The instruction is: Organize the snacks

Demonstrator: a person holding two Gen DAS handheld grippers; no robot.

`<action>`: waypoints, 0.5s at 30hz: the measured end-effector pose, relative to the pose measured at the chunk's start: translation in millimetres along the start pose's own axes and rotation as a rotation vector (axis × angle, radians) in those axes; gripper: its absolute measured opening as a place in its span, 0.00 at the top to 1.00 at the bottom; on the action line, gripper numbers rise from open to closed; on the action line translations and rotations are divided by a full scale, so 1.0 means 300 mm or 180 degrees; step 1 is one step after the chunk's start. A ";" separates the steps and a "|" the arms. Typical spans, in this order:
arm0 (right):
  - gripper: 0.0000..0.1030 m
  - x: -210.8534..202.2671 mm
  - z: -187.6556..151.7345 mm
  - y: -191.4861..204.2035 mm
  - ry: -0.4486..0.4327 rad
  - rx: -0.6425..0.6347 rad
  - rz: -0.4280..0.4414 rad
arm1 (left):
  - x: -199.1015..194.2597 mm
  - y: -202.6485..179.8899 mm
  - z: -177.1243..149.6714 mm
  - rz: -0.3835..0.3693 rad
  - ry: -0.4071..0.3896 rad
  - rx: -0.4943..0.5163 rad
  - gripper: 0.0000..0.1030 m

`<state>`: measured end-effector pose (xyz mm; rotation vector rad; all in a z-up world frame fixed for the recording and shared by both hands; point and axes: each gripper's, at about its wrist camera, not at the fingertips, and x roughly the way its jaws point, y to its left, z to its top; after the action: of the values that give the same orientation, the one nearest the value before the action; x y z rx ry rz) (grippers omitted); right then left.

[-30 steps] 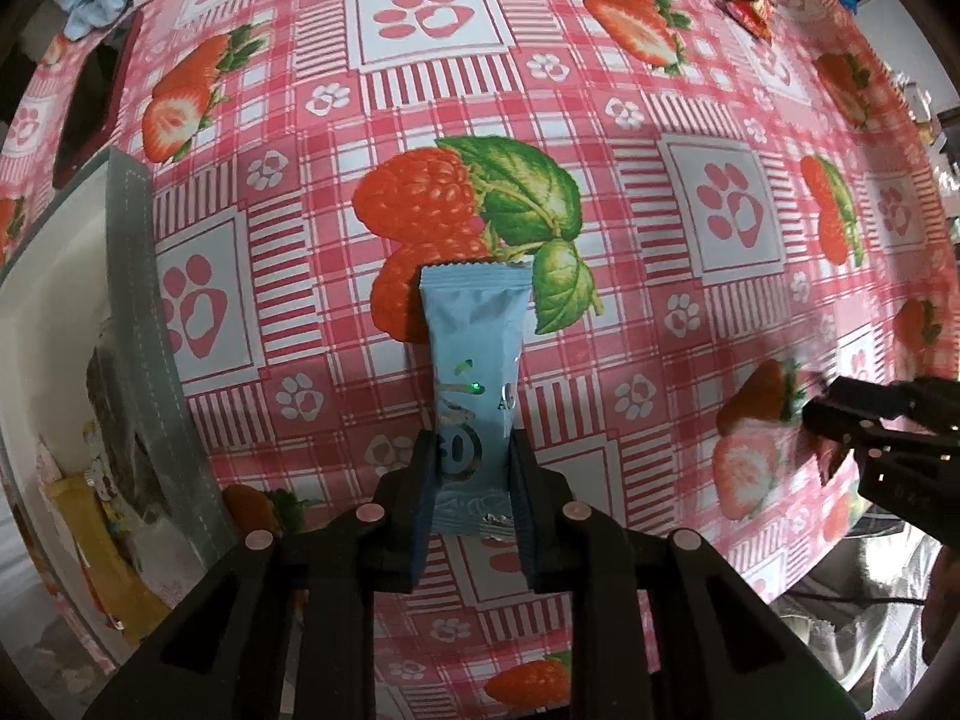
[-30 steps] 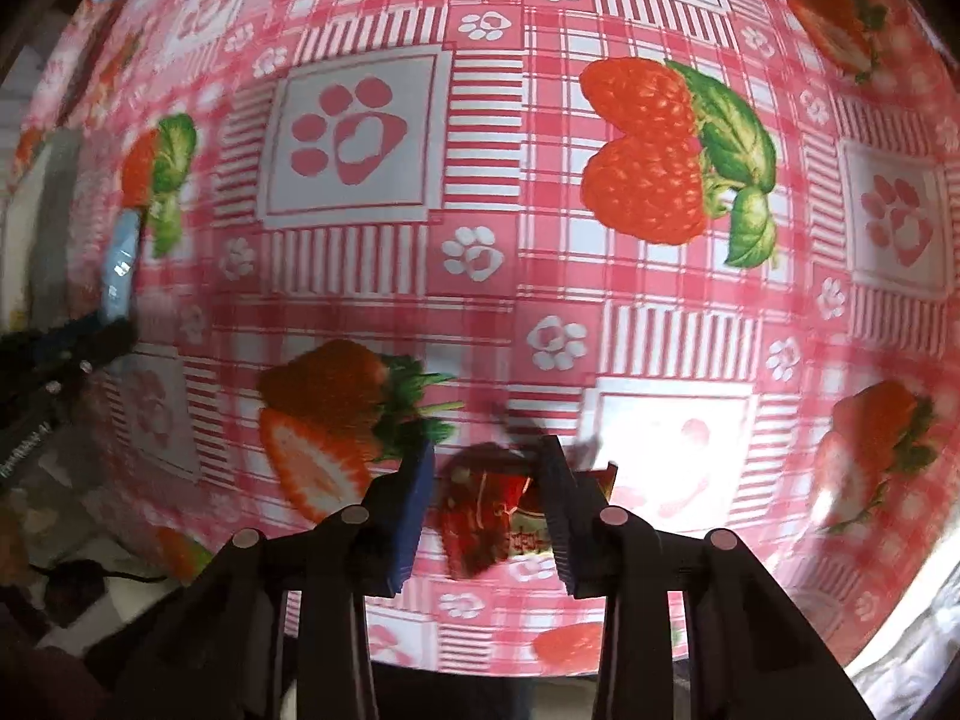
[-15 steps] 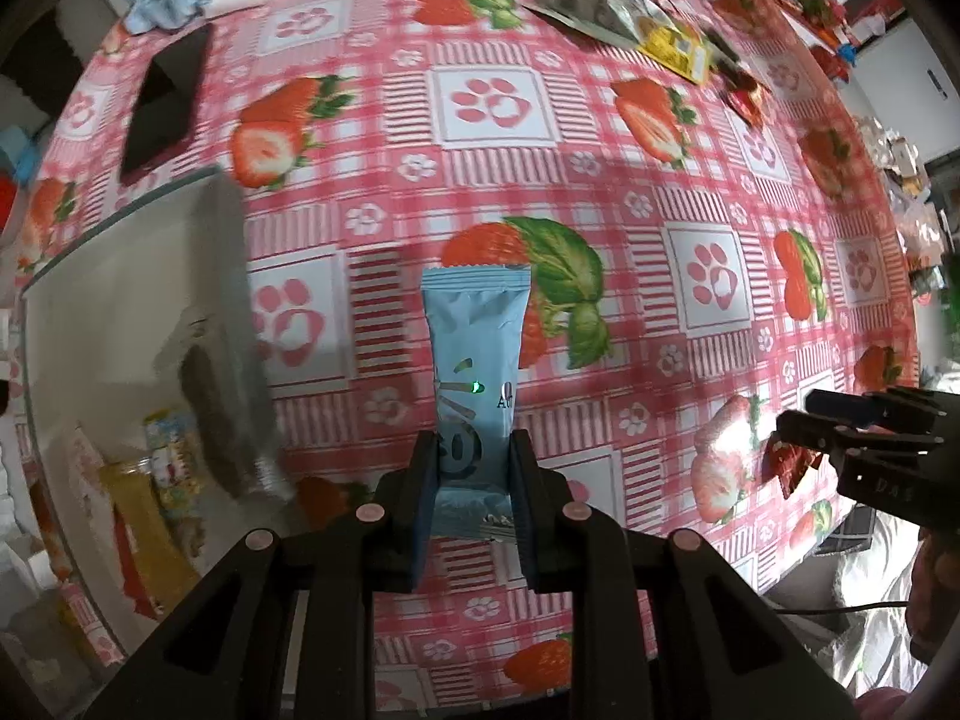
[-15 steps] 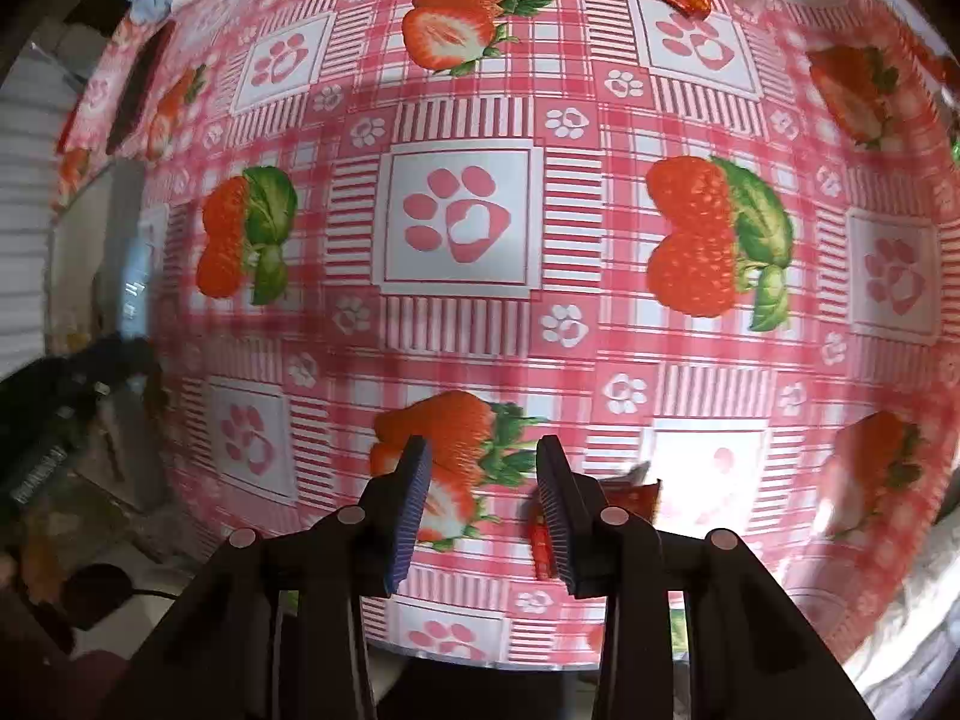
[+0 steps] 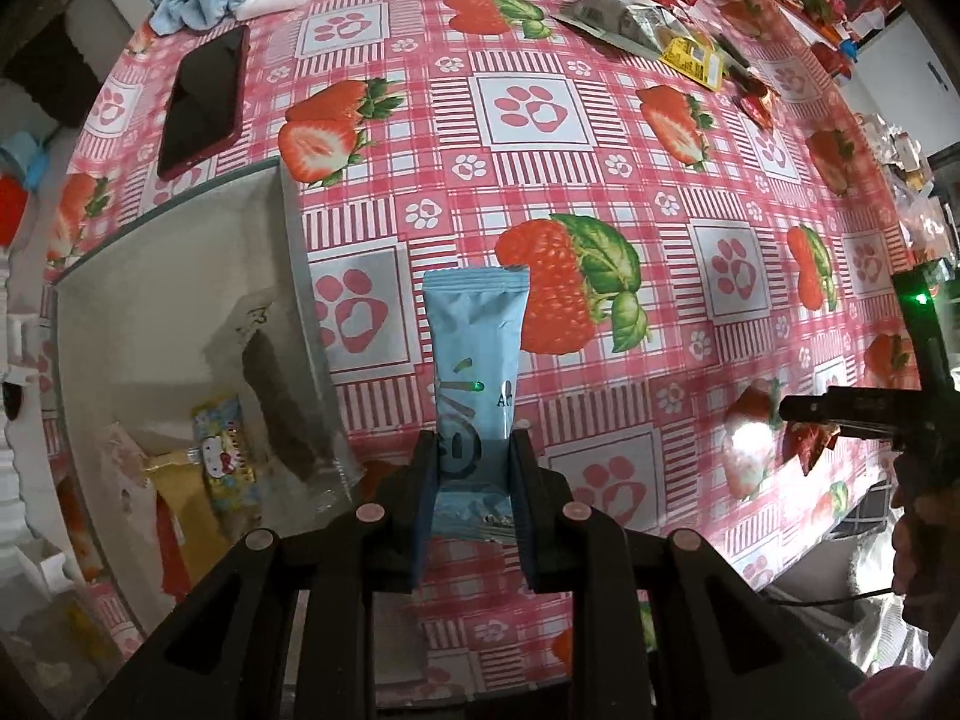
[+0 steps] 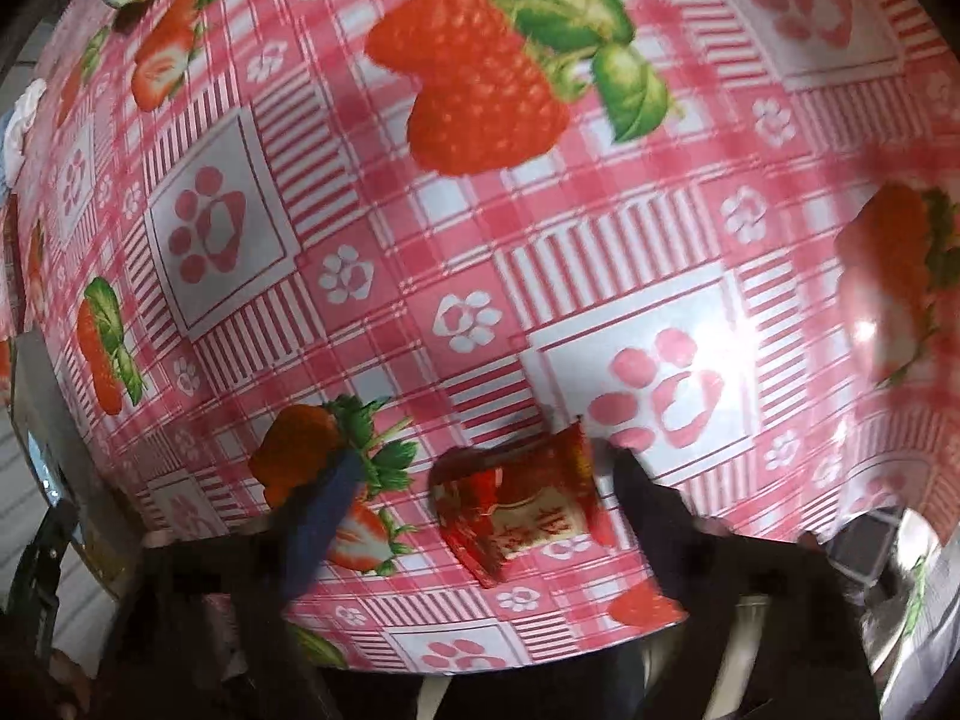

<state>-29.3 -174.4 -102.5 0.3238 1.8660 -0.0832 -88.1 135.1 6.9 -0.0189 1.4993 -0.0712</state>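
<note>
Transfer step under way: left gripper (image 5: 471,498) pinches the blue sachet (image 5: 474,360) above the tablecloth (image 5: 600,180), beside the white bin (image 5: 180,300). Right gripper (image 6: 480,516), jaws just opening, brackets the red packet (image 6: 519,510). Next: close on it; bin the sachet.

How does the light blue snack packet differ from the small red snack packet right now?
The long, narrow light blue foil snack packet is clamped in the left gripper, clear of the tablecloth; the small, squarish red foil snack packet lies flat on the cloth. The right gripper straddles the red one with jaws that have just been opening, not pressing it. Both are sealed snack packets outside the grey bin.
</note>
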 end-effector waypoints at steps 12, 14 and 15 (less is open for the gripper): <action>0.82 -0.043 -0.005 0.028 -0.0029 -0.0363 -0.0095 | -0.012 0.030 0.000 -0.0060 -0.0066 -0.0157 0.75; 0.80 -0.041 -0.020 0.030 0.0072 -0.0257 -0.0001 | -0.012 0.034 -0.005 -0.0070 -0.0072 -0.0172 0.75; 0.64 -0.039 -0.024 0.014 0.0087 -0.0188 0.0004 | -0.011 0.036 -0.006 -0.0072 -0.0070 -0.0179 0.75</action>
<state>-31.7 -171.0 -88.7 0.2865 1.8916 -0.0230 -89.8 146.1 9.5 -0.0816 1.4789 -0.0469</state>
